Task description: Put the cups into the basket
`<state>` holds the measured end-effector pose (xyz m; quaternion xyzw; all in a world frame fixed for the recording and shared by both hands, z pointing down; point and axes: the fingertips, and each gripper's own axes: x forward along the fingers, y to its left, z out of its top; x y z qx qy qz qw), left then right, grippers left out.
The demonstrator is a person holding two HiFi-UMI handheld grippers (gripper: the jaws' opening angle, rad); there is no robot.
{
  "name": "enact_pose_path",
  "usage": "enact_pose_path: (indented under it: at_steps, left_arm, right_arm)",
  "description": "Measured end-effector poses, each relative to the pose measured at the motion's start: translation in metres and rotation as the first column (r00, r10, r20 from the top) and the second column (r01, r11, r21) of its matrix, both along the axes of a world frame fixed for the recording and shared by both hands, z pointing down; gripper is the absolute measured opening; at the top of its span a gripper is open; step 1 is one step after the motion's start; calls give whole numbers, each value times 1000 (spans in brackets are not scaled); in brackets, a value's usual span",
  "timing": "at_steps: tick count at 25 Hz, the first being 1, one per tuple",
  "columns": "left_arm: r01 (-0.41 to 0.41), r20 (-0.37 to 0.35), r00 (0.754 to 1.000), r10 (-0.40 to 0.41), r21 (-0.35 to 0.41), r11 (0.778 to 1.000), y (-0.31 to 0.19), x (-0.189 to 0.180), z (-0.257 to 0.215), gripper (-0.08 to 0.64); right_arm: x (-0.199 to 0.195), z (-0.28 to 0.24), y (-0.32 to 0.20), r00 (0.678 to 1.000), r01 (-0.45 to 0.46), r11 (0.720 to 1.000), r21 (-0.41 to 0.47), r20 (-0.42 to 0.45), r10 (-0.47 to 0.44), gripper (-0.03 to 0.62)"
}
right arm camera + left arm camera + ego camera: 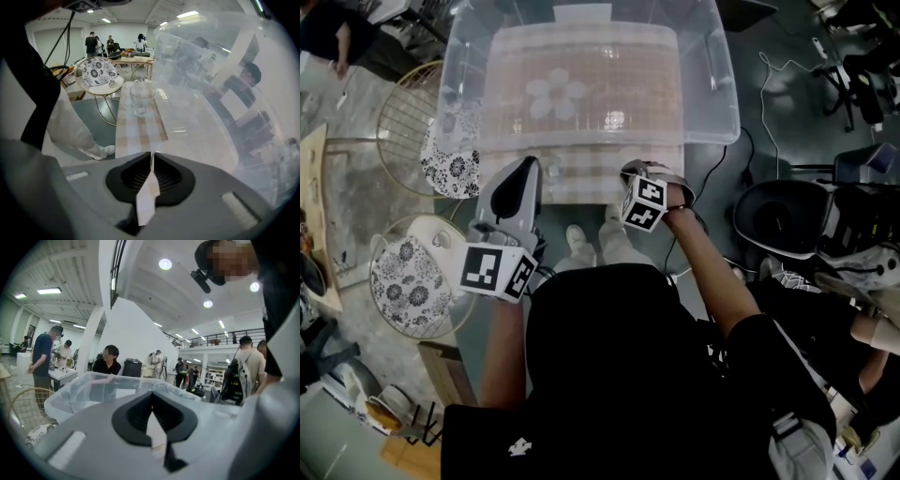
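At twelve o'clock, a big clear bin (712, 103) on checked cloth (581, 183), walling off the far side; at nine, wire chairs (398, 122) with floral cushions (403, 281). Left gripper (528, 169) at eleven, jaws together on nothing; right gripper (151, 157) at one, pinched nearly closed on a thin clear rim (152, 152) — whose, unclear. Clear cup (142, 98) upright on the cloth beside the bin's wall — straight ahead of the right gripper.

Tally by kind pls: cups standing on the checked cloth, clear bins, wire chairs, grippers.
glass cup standing on the checked cloth: 1
clear bin: 1
wire chairs: 2
grippers: 2 (left gripper, right gripper)
total: 6
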<state>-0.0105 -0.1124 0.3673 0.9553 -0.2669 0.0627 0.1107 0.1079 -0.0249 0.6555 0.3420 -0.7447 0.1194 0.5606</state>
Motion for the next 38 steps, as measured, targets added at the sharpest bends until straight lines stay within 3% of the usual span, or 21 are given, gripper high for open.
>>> enact_pose_path:
  at_steps: [6, 13, 20, 25, 33, 38]
  left_arm:
    - [-8, -4, 1000, 8, 27, 1000, -3, 6, -4, 5]
    - [-21, -26, 999, 21, 24, 999, -8, 8, -6, 5]
    - [-22, -64, 998, 23, 19, 1000, -13, 11, -17, 5]
    - [-16, -72, 997, 18, 20, 1000, -16, 12, -18, 5]
    - [28, -75, 997, -26, 19, 999, -31, 8, -21, 5]
    - [62, -78, 995, -62, 2, 998, -39, 9, -20, 5]
  right_arm:
    - [-18, -53, 4, 997, 7, 999, 48, 76, -10, 25]
    - [-46, -136, 6, 989, 32, 985, 170, 139, -56, 25]
    - [-67, -227, -1, 968, 55, 953, 298, 219, -124, 23]
    - [-56, -281, -24, 960, 21, 916, 400, 247, -130, 23]
    - [-12, -301, -84, 972, -5, 904, 427, 215, -96, 23]
    - [1, -286, -113, 976, 6, 922, 386, 198, -89, 23]
